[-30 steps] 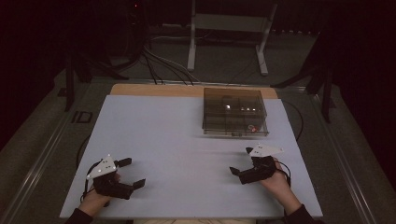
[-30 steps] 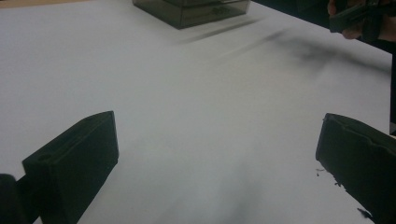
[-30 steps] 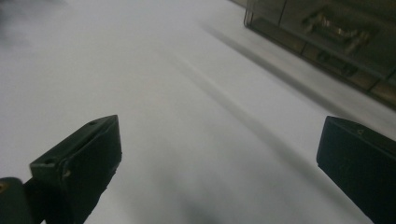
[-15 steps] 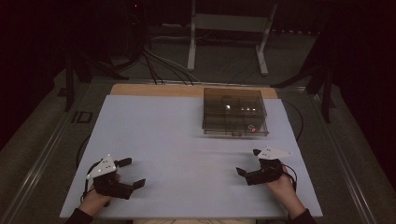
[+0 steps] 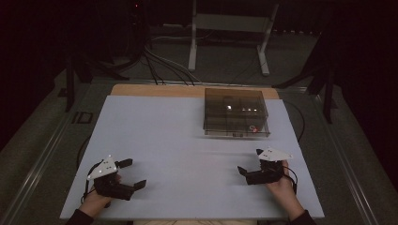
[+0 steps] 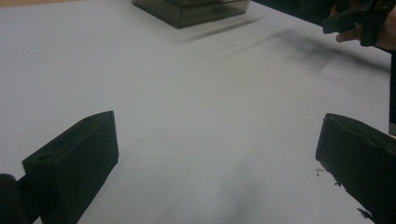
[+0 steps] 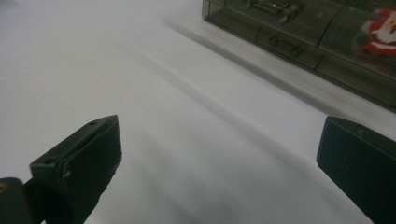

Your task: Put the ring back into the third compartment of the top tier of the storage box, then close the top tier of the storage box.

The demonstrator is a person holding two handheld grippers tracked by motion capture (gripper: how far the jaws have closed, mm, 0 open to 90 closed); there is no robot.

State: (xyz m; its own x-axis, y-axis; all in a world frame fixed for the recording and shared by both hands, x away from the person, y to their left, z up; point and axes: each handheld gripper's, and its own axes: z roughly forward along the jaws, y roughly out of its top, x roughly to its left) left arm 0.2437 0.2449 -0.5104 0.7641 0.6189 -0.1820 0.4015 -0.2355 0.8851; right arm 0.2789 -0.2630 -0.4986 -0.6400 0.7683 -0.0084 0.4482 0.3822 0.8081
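A smoky clear plastic box (image 5: 236, 112) with a shut lid stands at the far right of the white table (image 5: 178, 136). Small items lie inside it, among them a red-and-white Santa figure (image 7: 380, 31) near its front right corner. My left gripper (image 5: 135, 173) rests near the front left edge, open, with nothing between its jaws. My right gripper (image 5: 249, 162) rests near the front right, in front of the box, open and empty too. In the left gripper view the box (image 6: 196, 10) is far ahead and the right gripper (image 6: 357, 21) sits at the top right.
A wooden strip (image 5: 155, 90) runs along the table's far edge. Behind the table, cables (image 5: 159, 63) and the legs of a metal stand (image 5: 227, 42) cross the dark floor. A metal rail (image 5: 42, 159) runs along the table's left side.
My right gripper has drifted a little to the right and toward the near edge. The left gripper and the box have stayed put.
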